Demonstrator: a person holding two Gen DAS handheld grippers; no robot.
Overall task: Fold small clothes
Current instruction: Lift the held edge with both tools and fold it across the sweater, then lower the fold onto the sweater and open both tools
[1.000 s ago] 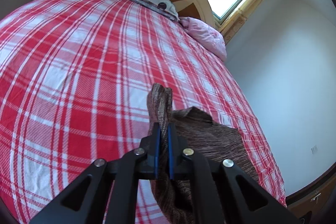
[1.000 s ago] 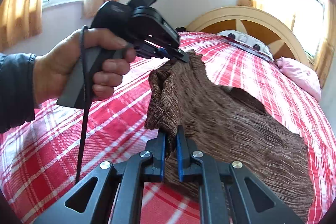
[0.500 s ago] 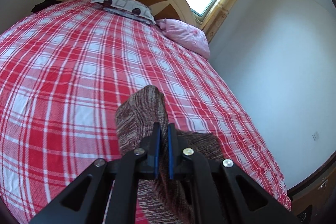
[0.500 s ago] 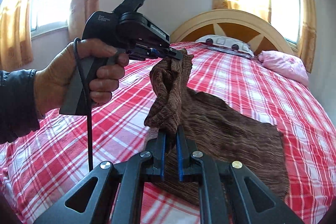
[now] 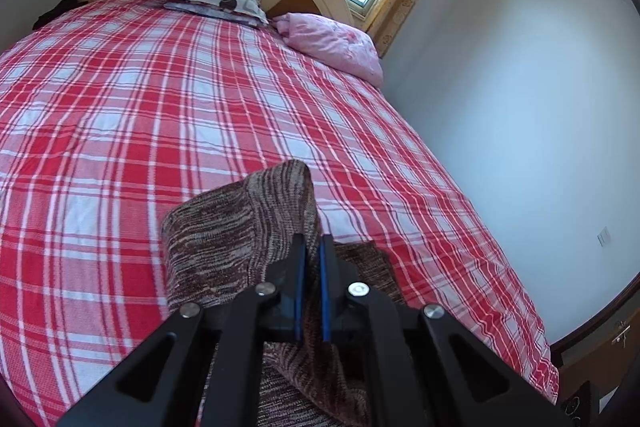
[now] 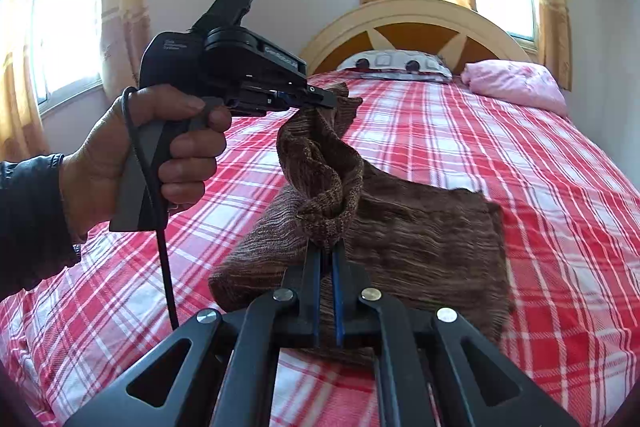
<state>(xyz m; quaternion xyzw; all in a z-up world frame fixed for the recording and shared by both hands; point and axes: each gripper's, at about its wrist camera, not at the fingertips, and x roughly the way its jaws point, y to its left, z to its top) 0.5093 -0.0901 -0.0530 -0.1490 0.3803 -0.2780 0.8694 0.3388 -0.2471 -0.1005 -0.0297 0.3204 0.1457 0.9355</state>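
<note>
A brown knitted garment (image 6: pixel 420 239) lies partly on the red plaid bed (image 6: pixel 540 167). Its near edge is lifted between both grippers. My right gripper (image 6: pixel 327 247) is shut on a bunched part of the edge at the bottom of its view. My left gripper (image 6: pixel 328 99), held in a hand, is shut on the other end of that edge, higher up and to the left. In the left wrist view, my left gripper (image 5: pixel 311 243) pinches the garment (image 5: pixel 236 239), which folds up over its fingers and hangs below.
A patterned pillow (image 6: pixel 396 63) and a pink bundle (image 6: pixel 516 87) lie at the headboard (image 6: pixel 408 23). A white wall (image 5: pixel 520 107) runs along the bed's right side. Curtained windows (image 6: pixel 64 39) stand behind the bed.
Both grippers have lifted the garment's edge higher and carried it toward the headboard. More cloth now folds over the left gripper's fingers.
</note>
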